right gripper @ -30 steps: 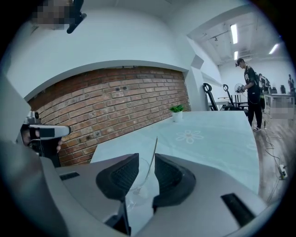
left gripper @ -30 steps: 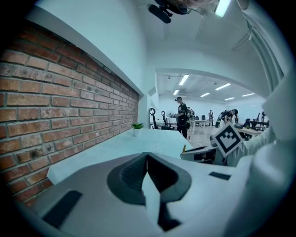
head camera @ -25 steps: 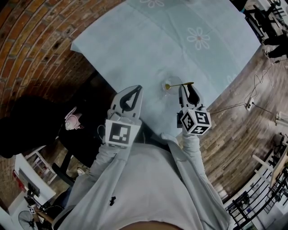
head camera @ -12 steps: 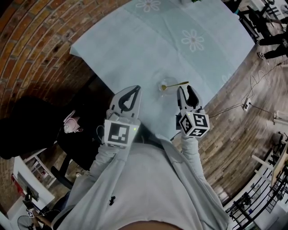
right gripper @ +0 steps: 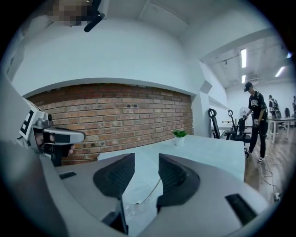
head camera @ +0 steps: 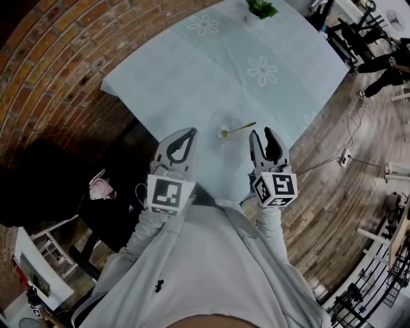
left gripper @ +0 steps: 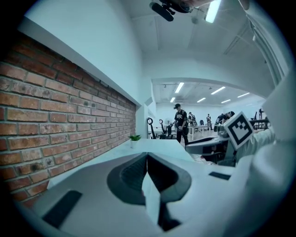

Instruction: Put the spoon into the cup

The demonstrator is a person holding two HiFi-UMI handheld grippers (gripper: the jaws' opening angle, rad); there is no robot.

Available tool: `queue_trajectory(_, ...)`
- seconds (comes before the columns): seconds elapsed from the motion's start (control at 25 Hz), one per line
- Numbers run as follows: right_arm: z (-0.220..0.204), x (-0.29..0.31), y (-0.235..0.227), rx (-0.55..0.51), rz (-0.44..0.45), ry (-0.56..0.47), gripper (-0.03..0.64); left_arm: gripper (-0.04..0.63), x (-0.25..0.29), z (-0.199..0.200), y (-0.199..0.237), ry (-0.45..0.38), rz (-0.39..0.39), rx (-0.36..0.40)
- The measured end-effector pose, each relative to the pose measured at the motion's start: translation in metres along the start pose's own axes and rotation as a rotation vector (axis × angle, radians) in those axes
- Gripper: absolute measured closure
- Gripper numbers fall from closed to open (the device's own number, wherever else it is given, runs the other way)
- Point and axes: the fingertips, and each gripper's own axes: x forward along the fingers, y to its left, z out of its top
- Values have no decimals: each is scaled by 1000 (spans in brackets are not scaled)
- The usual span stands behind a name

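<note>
A small clear glass cup (head camera: 222, 123) stands near the front edge of the pale blue table (head camera: 192, 70). A gold spoon (head camera: 241, 129) rests in it, bowl down, with the handle leaning out to the right. My right gripper (head camera: 261, 134) hovers just right of and nearer than the handle, clear of it. Its jaws have just been opening and stand open with nothing between them. In the right gripper view the spoon (right gripper: 151, 193) and cup (right gripper: 132, 207) lie below the gap of that gripper (right gripper: 146, 159). My left gripper (head camera: 190, 132) is shut and empty, left of the cup.
A brick wall (head camera: 51, 57) runs along the table's left side. A small potted plant (head camera: 259, 8) stands at the far end. Wooden floor with a cable (head camera: 346, 157) lies to the right. A person (right gripper: 254, 120) stands by chairs beyond the table.
My right gripper has pulled back from the spoon handle and risen; its jaws have spread wider. The spoon stays in the cup. The left gripper has lifted a little.
</note>
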Motion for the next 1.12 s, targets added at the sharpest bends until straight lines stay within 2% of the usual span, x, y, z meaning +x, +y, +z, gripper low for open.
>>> queue_trajectory(0.28, 48, -21, 8, -44, 33, -117, 463, 575, -7, 21, 2, -38, 21, 23)
queue_trajectory(0.52, 74, -31, 21, -73, 80, -173, 482, 575, -8, 37, 2, -71, 27, 43)
queue_trajectory(0.72, 83, -40, 28, -101, 96, -197, 514, 575, -9, 44, -1, -87, 20, 50)
queue_trajectory(1.12, 82, -53, 27, -100, 67, -212, 598, 576, -8, 41, 0, -84, 1, 46)
